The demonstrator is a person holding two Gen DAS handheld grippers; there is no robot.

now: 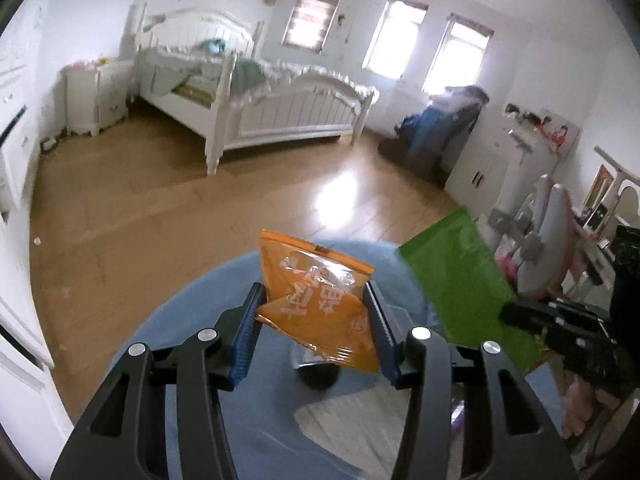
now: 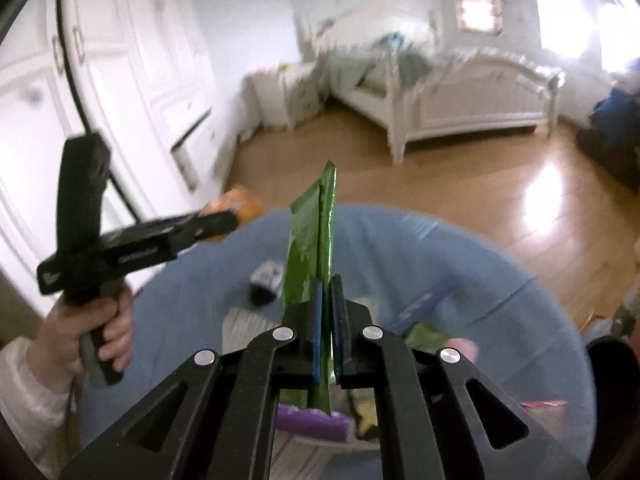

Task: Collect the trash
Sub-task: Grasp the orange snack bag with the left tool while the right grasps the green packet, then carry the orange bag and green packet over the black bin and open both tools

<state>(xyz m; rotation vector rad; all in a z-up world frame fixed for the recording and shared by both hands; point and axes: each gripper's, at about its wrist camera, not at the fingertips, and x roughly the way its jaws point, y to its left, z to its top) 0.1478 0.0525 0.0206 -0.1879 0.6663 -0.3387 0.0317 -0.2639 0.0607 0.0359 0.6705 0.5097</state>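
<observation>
Orange wrapper (image 1: pixel 316 300) pinched in left hand-held gripper (image 1: pixel 314 320); right hand-held gripper (image 2: pixel 327 320) clamps green wrapper (image 2: pixel 312 240).

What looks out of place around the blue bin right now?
Nothing is spilled. Both wrappers are held above the blue bin: the orange packet in the left tool, the green wrapper in the right tool. One white scrap lies on the floor.

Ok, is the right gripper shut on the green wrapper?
Yes, shut. The right gripper has its blue pads pressed against the green wrapper, which stands edge-on between them.
</observation>
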